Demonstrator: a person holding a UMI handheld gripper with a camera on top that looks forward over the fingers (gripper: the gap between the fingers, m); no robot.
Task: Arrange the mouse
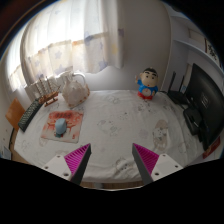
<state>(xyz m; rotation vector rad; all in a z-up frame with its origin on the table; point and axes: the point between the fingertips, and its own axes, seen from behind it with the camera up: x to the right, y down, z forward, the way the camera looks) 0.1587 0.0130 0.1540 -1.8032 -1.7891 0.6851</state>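
Note:
A grey mouse [60,127] lies on an orange-red mouse mat [62,125] at the left side of a white patterned table [115,125]. My gripper [112,158] is back at the table's near edge, well short of the mouse and to its right. Its two fingers with magenta pads [78,158] stand wide apart with nothing between them.
A cartoon boy figure [148,84] stands at the far right of the table. A white bag [75,88] and a small rack [42,93] stand at the far left. A dark monitor and chair [200,100] are to the right. Curtains hang behind.

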